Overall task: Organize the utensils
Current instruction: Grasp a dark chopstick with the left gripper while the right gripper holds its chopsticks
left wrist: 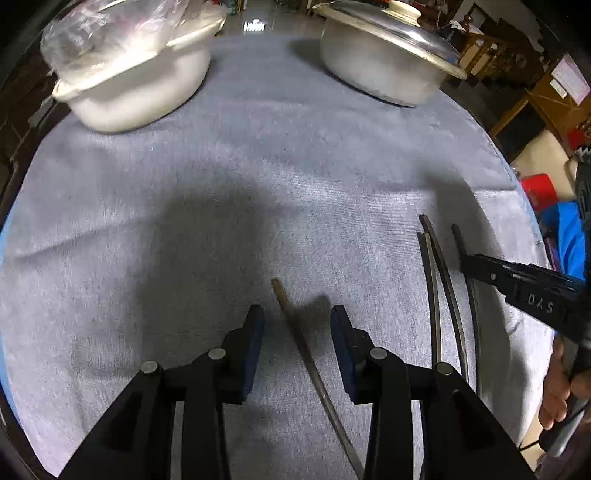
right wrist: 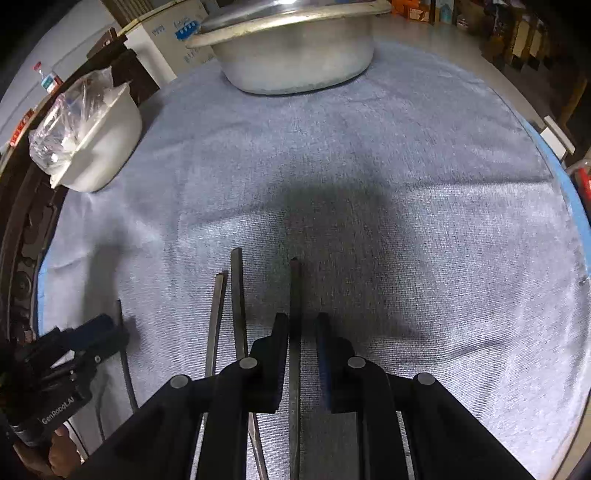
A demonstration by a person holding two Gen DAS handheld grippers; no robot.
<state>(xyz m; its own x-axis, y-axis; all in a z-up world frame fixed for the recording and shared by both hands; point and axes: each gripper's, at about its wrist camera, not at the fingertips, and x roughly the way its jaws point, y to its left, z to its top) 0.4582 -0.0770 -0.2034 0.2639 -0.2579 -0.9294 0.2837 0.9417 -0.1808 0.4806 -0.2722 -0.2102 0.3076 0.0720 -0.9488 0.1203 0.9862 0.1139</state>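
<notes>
Nearest the left wrist camera, the left gripper (left wrist: 297, 321) hangs low over the grey cloth (left wrist: 295, 166) on the counter, jaws spread wide with a pale, slim chopstick (left wrist: 295, 332) lying between them, untouched by either pad. Its tip points toward the lidded steel pot (left wrist: 384, 62) at the far edge, and it lies slantwise, well apart from the rest of the utensils.

Those others — three dark chopsticks — lie nearer the person than the steel pot. Two of them (right wrist: 227, 314) run close alongside each other, while the third dark chopstick (right wrist: 294, 295) lies just beside that pair and sits between the jaws of the right gripper (right wrist: 302, 325). Those jaws are narrowed about it, yet a gap shows on at least one side; whether they actually pinch it I cannot tell.

A white pot (left wrist: 129, 88) with a plastic bag (left wrist: 92, 33) stuffed in it stands level with the steel pot, well apart from it.

My reading: the step in hand is gathering the sticks into one neat row. Next, the left jaws should close squarely on the pale stick — low enough to catch so thin a thing off soft cloth — then carry it beside the dark ones, parallel.
</notes>
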